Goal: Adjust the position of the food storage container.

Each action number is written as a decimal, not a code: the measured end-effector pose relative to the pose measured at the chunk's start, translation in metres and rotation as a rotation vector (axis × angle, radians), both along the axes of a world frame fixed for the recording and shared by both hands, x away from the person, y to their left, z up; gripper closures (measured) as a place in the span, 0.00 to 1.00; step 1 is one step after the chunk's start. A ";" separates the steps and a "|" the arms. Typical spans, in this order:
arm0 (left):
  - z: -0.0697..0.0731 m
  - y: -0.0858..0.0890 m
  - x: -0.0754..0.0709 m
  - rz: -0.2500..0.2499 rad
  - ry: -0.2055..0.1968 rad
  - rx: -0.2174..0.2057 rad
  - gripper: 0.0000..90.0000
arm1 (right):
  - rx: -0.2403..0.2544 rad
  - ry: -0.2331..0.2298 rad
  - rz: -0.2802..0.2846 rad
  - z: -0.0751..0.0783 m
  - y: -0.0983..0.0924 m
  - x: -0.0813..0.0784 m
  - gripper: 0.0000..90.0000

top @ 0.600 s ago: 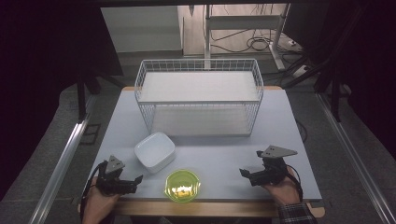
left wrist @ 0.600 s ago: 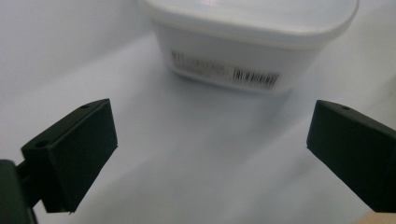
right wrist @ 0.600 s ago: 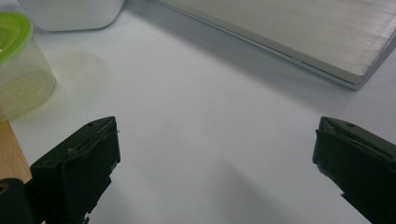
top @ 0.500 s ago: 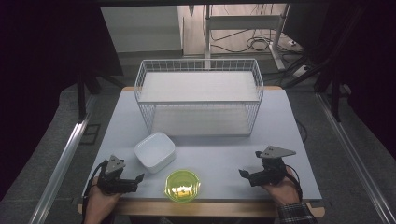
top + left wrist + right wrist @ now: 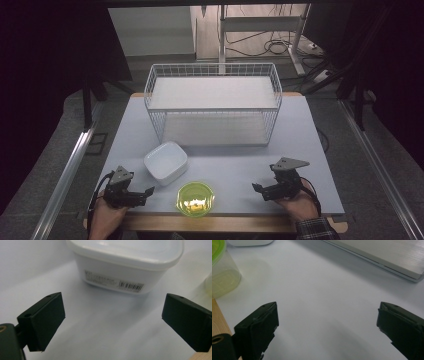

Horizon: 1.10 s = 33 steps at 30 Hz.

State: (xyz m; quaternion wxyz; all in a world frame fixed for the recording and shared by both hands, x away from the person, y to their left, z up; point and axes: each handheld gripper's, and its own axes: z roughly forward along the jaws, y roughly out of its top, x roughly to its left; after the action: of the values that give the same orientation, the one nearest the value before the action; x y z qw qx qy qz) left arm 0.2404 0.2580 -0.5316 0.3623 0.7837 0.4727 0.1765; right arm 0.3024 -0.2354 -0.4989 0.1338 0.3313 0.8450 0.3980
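A white square lidded container (image 5: 166,162) sits on the table left of centre; in the left gripper view the same container (image 5: 125,262) stands just ahead of the open jaws, a barcode label on its side. A round clear tub with a green lid (image 5: 195,198) rests near the front edge, and the tub (image 5: 222,270) shows at the far left of the right gripper view. My left gripper (image 5: 148,192) lies low at the front left, open and empty, pointing right. At the front right my right gripper (image 5: 256,188) points left, open, holding nothing.
A large white wire basket (image 5: 215,107) on a two-level shelf stands at the back middle of the grey table (image 5: 300,130). The table's wooden front edge (image 5: 225,222) runs under both hands. Metal rails flank the table on both sides.
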 end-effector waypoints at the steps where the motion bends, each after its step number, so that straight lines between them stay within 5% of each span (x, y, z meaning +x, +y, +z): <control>1: -0.001 0.000 0.000 0.001 0.009 0.012 0.05 | 0.000 0.005 -0.003 0.000 0.000 0.000 0.06; 6: 0.002 0.002 0.000 0.007 0.009 -0.011 0.05 | 0.030 0.045 -0.015 0.001 -0.001 0.001 0.16; 10: 0.000 0.003 0.000 0.009 0.020 0.008 0.07 | 0.064 0.084 0.016 0.003 -0.004 0.002 0.30; 16: 0.000 0.005 0.001 0.014 0.026 0.019 0.08 | 0.017 0.047 0.076 0.008 0.004 -0.005 0.49; 25: 0.003 0.007 -0.004 0.028 0.036 0.017 0.10 | -0.005 0.065 0.160 0.016 0.023 -0.009 0.84; 29: 0.008 0.003 -0.009 -0.022 0.039 -0.049 0.14 | -0.032 0.048 0.175 0.018 0.030 -0.013 0.95; 33: 0.009 -0.005 -0.017 -0.111 0.057 -0.062 0.33 | -0.023 0.040 0.155 0.020 0.025 -0.015 0.99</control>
State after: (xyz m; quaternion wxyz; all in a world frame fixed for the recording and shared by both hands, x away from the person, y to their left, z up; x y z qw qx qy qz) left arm 0.2235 0.2529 -0.5224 0.3820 0.8017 0.4440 0.1191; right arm 0.2876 -0.2101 -0.4791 0.0893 0.2711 0.8752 0.3906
